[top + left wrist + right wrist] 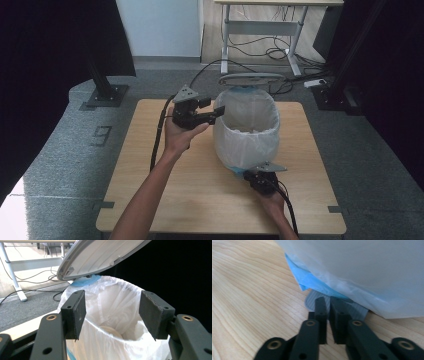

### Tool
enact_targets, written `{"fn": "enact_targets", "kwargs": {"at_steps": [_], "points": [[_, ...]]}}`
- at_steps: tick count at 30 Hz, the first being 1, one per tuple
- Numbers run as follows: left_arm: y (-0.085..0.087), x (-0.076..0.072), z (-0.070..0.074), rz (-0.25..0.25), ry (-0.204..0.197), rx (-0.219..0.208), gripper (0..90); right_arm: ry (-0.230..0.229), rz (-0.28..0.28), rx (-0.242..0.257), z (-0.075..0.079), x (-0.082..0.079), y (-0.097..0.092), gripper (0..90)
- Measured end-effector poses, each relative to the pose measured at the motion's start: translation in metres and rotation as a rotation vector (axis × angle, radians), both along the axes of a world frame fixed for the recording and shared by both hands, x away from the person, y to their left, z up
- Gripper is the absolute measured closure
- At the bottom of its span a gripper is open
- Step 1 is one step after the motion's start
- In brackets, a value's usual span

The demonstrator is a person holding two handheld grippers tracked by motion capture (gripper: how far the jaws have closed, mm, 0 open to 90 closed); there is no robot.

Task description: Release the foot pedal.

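A small pedal bin [246,131] lined with a white plastic bag [112,300] stands on the wooden table [165,200], its grey lid [251,79] tipped up. A pale round object [111,331] lies inside. My left gripper [218,114] is held level at the bin's left rim, its jaws wide open [113,312] with nothing between them and the bag's edge just beyond. My right gripper [248,175] lies low at the bin's near base. Its jaws [328,302] stand a thin slit apart with nothing in it, tips on the grey ribbed pedal [357,310].
Blue plastic [312,280] shows under the white bag at the bin's foot. Beyond the table a white desk frame [260,30] stands over cables on the floor. Dark curtains hang at both sides, and a black stand base [104,95] sits at the far left.
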State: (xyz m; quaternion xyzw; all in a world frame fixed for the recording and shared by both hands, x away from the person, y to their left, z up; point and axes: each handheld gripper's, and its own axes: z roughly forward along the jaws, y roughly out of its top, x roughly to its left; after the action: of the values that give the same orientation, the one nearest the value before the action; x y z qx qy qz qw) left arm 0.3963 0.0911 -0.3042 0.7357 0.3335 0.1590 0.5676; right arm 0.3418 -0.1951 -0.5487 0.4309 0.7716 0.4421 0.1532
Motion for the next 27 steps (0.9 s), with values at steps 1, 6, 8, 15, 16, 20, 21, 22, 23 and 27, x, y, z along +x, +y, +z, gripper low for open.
{"fn": "enact_targets", "kwargs": {"at_steps": [1, 6, 8, 15, 16, 20, 21, 22, 23, 27], "points": [[0.002, -0.002, -0.001, 0.0, -0.002, -0.001, 38.5, -0.01, 0.001, -0.006, 0.0, -0.001, 0.001, 77.7], [0.014, -0.011, -0.006, 0.005, -0.006, 0.008, 37.1, -0.049, -0.037, -0.021, 0.006, -0.007, 0.001, 58.6], [0.017, -0.015, -0.007, 0.005, -0.011, 0.01, 36.3, -0.063, -0.046, -0.016, 0.01, -0.011, -0.001, 50.4], [0.027, -0.028, -0.014, 0.007, -0.028, 0.04, 35.3, -0.118, -0.069, 0.047, 0.023, -0.022, -0.013, 45.6], [0.028, -0.03, -0.016, 0.007, -0.029, 0.045, 35.1, -0.13, -0.073, 0.051, 0.025, -0.024, -0.015, 45.5], [0.033, -0.037, -0.023, 0.005, -0.03, 0.068, 34.7, -0.142, -0.08, 0.062, 0.031, -0.029, -0.022, 44.9], [0.034, -0.038, -0.025, 0.005, -0.029, 0.072, 34.4, -0.147, -0.081, 0.063, 0.032, -0.03, -0.023, 44.7], [0.036, -0.04, -0.027, 0.005, -0.026, 0.073, 34.3, -0.146, -0.082, 0.06, 0.033, -0.031, -0.025, 44.7], [0.037, -0.042, -0.029, 0.003, -0.024, 0.072, 34.3, -0.149, -0.084, 0.06, 0.033, -0.033, -0.028, 44.7], [0.045, -0.049, -0.036, 0.004, -0.017, 0.074, 34.0, -0.153, -0.102, 0.062, 0.037, -0.037, -0.039, 44.7]]}}
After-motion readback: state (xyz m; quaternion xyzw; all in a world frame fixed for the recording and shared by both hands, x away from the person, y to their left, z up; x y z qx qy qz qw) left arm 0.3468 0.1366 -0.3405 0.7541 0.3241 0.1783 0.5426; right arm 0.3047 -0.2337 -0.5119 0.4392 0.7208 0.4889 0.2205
